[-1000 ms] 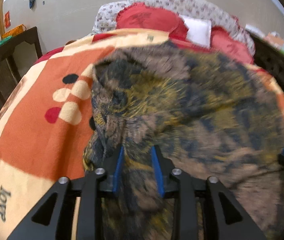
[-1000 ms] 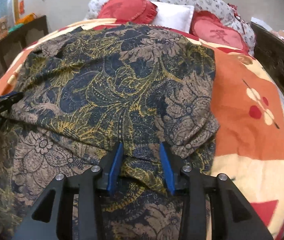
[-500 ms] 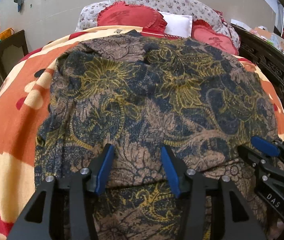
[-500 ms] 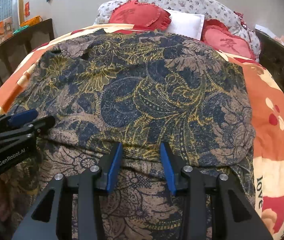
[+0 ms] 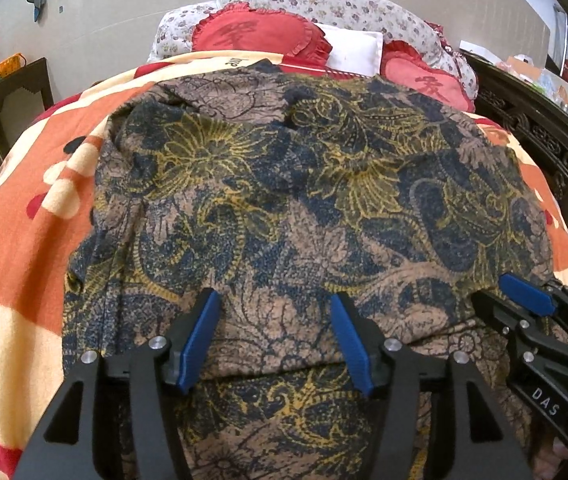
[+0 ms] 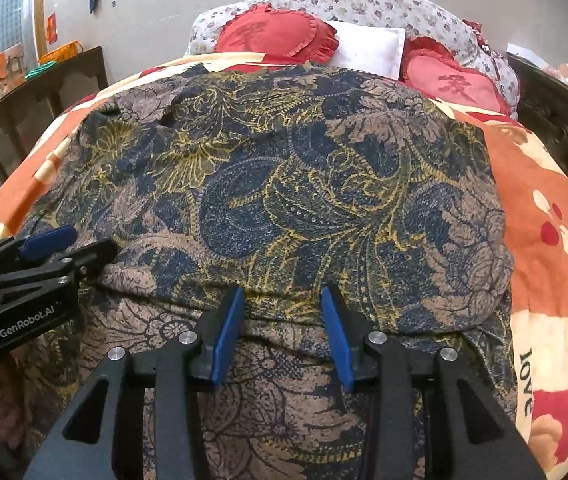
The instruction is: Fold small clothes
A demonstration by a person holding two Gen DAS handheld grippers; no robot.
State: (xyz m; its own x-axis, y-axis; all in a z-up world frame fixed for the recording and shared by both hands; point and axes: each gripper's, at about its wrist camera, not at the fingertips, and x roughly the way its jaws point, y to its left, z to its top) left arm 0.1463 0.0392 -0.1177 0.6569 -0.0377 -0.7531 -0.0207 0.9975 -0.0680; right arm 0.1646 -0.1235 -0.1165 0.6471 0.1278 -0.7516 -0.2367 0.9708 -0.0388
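A brown, navy and yellow floral garment (image 5: 303, 208) lies spread on the bed, its top layer folded over with the fold edge running across just ahead of both grippers; it also shows in the right wrist view (image 6: 291, 200). My left gripper (image 5: 274, 300) is open and empty, hovering over the near fold edge. My right gripper (image 6: 282, 296) is open and empty over the same edge, further right. Each gripper shows in the other's view: the right one (image 5: 523, 300), the left one (image 6: 64, 248).
The orange and cream blanket (image 5: 24, 208) covers the bed. Red heart cushions (image 5: 256, 36) and a white pillow (image 5: 351, 52) lie at the headboard. A dark wooden bed frame (image 5: 539, 136) runs along the right, dark furniture (image 6: 40, 92) on the left.
The left gripper let go of the bunched cloth and opened wide. The garment's top layer now lies flat and spread. Both grippers have drawn back to the near fold edge.
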